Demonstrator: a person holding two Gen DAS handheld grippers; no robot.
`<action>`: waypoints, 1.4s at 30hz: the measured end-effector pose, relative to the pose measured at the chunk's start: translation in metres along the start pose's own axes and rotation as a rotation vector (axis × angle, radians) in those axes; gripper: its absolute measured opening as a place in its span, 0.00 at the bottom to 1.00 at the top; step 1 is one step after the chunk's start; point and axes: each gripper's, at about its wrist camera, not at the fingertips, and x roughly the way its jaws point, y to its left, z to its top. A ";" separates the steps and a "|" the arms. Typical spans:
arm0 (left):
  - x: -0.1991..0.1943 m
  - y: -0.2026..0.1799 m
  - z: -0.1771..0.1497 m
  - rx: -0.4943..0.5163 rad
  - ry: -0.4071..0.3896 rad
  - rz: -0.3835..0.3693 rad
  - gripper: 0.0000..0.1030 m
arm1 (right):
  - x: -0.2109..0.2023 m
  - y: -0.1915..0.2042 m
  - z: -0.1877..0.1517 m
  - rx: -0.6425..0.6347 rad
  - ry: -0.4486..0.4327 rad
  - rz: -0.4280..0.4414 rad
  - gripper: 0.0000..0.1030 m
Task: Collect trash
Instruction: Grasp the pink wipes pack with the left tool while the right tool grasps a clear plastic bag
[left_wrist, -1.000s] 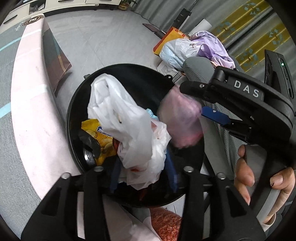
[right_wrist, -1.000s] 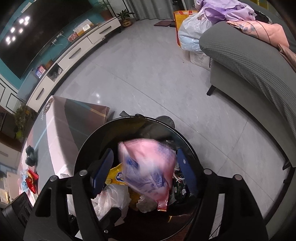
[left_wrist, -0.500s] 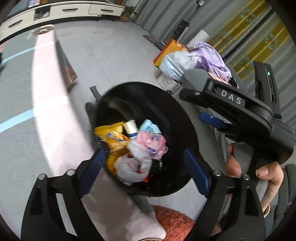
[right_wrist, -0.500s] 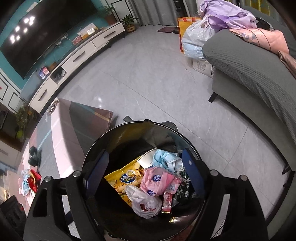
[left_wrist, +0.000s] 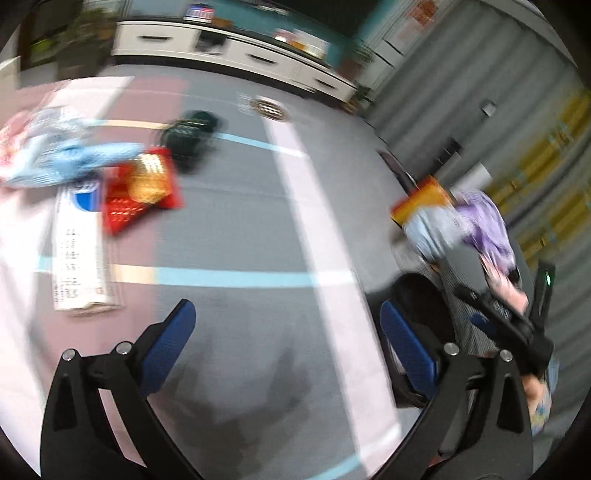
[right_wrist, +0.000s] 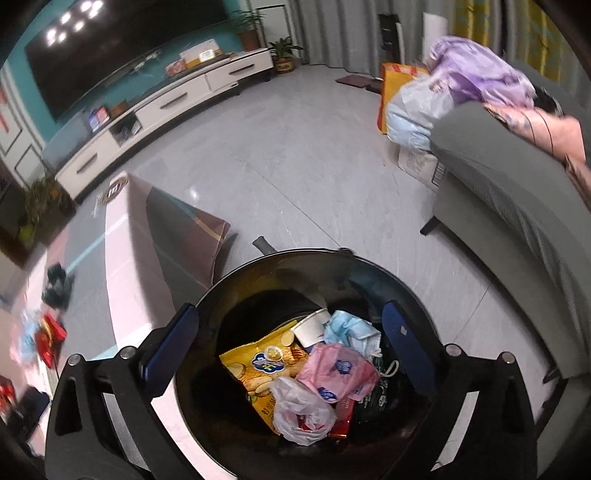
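Left gripper (left_wrist: 284, 332) faces leftover litter on the table; right gripper (right_wrist: 290, 338) hangs over the bin.

Both sets of jaws have just been opening and now stand wide, nothing between them. A red snack packet (left_wrist: 142, 194) and a blue-white wrapper (left_wrist: 55, 158) lie far-left of the left jaws, the nearer hand. The black bin (right_wrist: 417, 295) already holds a yellow chip bag (right_wrist: 262, 365), pink pack (right_wrist: 338, 373), white plastic bag (right_wrist: 301, 413) and paper cup (right_wrist: 312, 326).

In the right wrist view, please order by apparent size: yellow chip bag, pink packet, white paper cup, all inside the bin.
1. Yellow chip bag, though partly covered.
2. Pink packet, somewhat smaller.
3. White paper cup, clearly smallest.
All lie together in the black bin, so nearness hardly matters.
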 end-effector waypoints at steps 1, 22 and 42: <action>-0.007 0.012 0.002 -0.018 -0.012 0.014 0.97 | 0.001 0.007 -0.001 -0.018 0.000 0.001 0.95; -0.118 0.245 0.030 -0.360 -0.234 0.260 0.97 | 0.006 0.175 -0.038 -0.270 0.046 0.308 0.95; -0.036 0.313 0.113 -0.466 -0.194 0.109 0.44 | 0.069 0.498 -0.070 -0.530 0.411 0.608 0.75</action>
